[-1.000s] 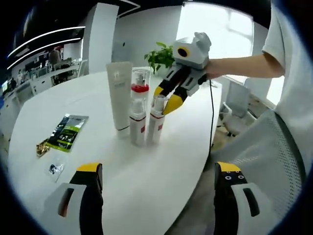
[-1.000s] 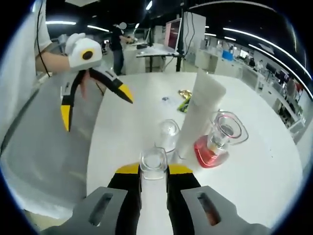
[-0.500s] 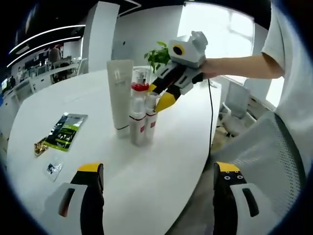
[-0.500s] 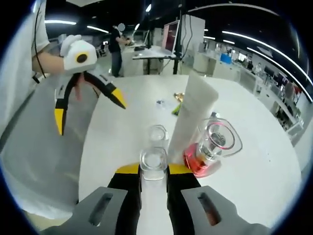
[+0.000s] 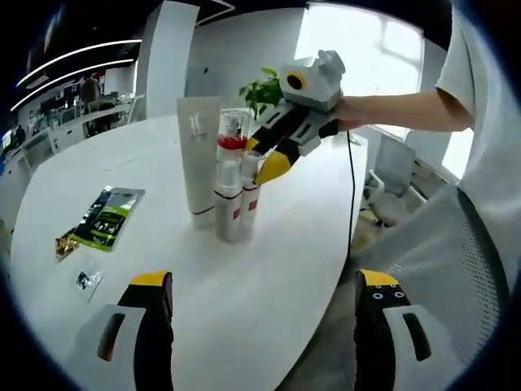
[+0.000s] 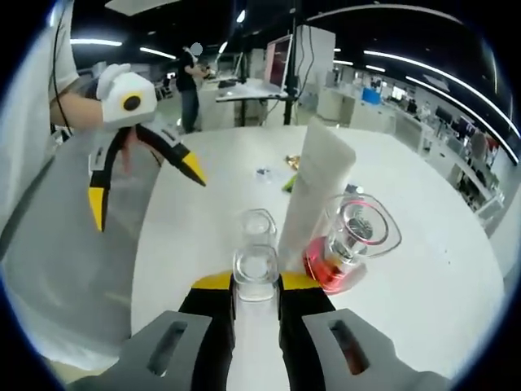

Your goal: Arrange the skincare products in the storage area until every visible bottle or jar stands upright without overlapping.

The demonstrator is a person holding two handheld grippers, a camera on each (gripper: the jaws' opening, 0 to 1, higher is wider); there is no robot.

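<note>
Several skincare items stand upright in a tight group on the white table (image 5: 269,269): a tall white tube (image 5: 198,155), a clear-capped bottle with a red collar (image 5: 232,142), and a small white bottle with a red label (image 5: 229,213). My right gripper (image 5: 273,163) is shut on the clear cap of a second small white bottle (image 5: 251,194), upright and close beside the red-label one. In the right gripper view that held bottle (image 6: 256,273) sits between my jaws, with the other small bottle (image 6: 258,224), the tube (image 6: 313,195) and the red-collared bottle (image 6: 354,240) beyond. My left gripper (image 5: 264,281) hangs open near the table's front edge, also seen as the left gripper (image 6: 146,191).
A green sachet (image 5: 106,218), a gold wrapper (image 5: 65,244) and a small clear packet (image 5: 85,279) lie on the table's left side. A potted plant (image 5: 264,90) stands at the far end. A grey mesh chair (image 5: 423,244) is off the right edge.
My right gripper has carried the held bottle leftward from a spot apart on the right to close beside the red-label bottle. The left gripper has stayed open and still.
</note>
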